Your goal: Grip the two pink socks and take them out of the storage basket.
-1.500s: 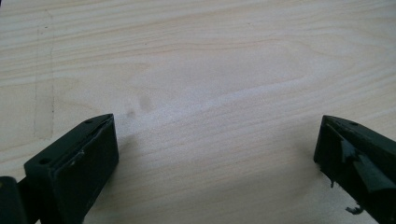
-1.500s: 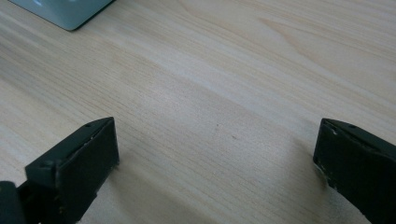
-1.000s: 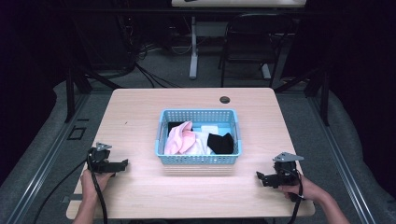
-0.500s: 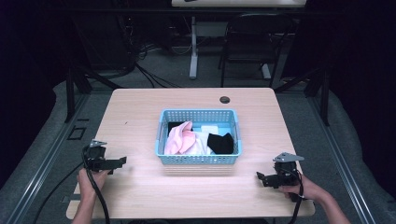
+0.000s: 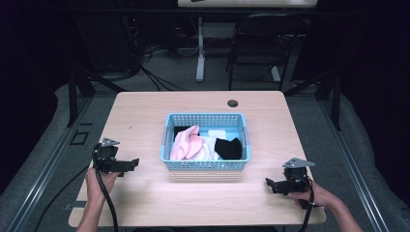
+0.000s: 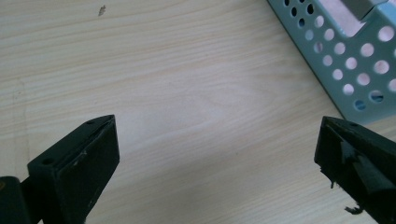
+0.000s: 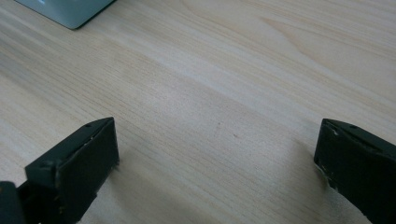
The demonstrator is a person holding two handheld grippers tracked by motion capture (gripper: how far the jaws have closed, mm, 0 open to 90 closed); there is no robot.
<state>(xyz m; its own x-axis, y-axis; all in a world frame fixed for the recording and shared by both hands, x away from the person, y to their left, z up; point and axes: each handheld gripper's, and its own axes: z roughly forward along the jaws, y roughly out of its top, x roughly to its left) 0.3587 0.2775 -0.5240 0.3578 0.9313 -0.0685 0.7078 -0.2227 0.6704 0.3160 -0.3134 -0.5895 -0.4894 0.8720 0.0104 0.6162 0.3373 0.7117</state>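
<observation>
A light blue perforated basket (image 5: 205, 165) stands mid-table and holds a pink cloth (image 5: 186, 144), a white cloth (image 5: 209, 148) and a black cloth (image 5: 227, 148). My left gripper (image 5: 131, 164) is held just above the table near its left edge, jaws wide open with nothing between them, pointing at the basket. A corner of the basket (image 6: 345, 70) shows at the upper right of the left gripper view. My right gripper (image 5: 269, 183) rests low at the table's front right, also open and empty. The basket's corner (image 7: 70, 11) sits at the top left of the right gripper view.
The wooden table (image 5: 145, 116) has a round cable hole (image 5: 232, 103) at its far edge. Behind it are a dark chair (image 5: 263, 43), another table's legs and cables on the floor. Bare wood lies between each gripper and the basket.
My left gripper has shifted slightly left and lifted a little. The right gripper has stayed in place.
</observation>
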